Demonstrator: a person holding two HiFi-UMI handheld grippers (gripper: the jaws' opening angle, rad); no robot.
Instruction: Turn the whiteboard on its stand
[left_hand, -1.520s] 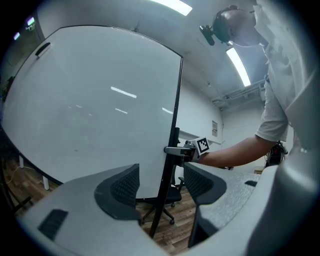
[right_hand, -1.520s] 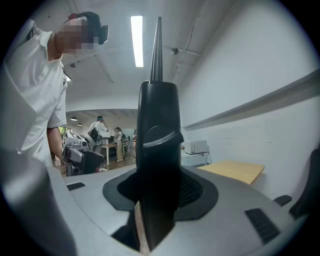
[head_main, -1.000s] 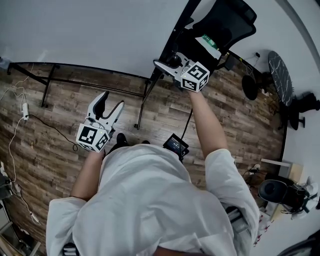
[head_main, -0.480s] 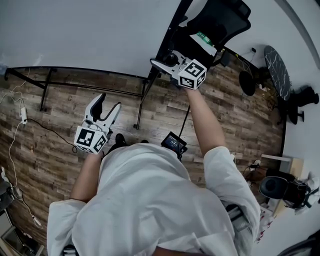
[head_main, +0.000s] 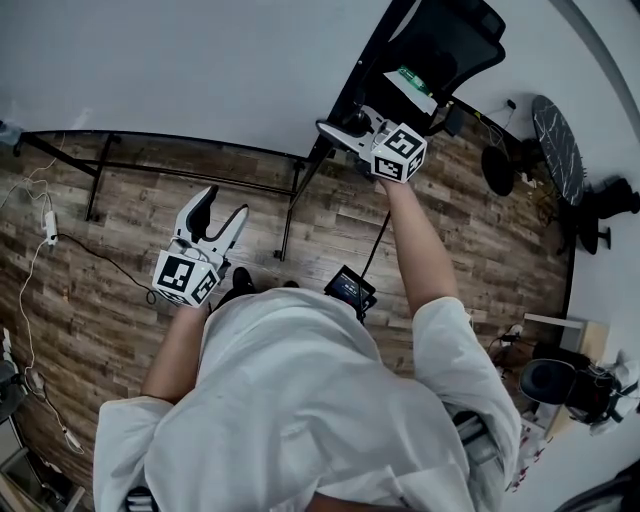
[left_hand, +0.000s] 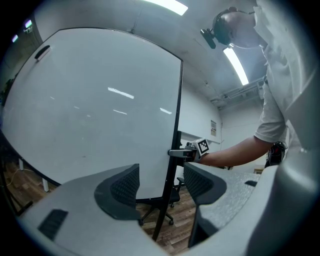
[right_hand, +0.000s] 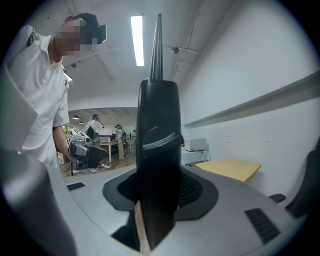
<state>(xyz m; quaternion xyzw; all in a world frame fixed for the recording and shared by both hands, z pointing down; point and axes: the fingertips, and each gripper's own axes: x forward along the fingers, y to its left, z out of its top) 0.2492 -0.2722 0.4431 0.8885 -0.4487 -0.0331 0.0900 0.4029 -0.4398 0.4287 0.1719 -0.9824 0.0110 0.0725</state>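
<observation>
Presently: whiteboard (head_main: 180, 60), upright on its stand, spans 10 to 12 o'clock. Its black side edge (head_main: 365, 65) has swung slightly toward 1 o'clock, so I judge the turning under way. Office chair (head_main: 445, 40) stands close behind that edge; bare floor (head_main: 120, 250) lies at 9 o'clock. My right gripper (head_main: 338, 130) pinches the edge; my left gripper (head_main: 222, 205) is spread, empty.

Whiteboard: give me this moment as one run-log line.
task: turn whiteboard | right claw: shut on whiteboard's black side edge | left claw: open, empty, apart from board
</observation>
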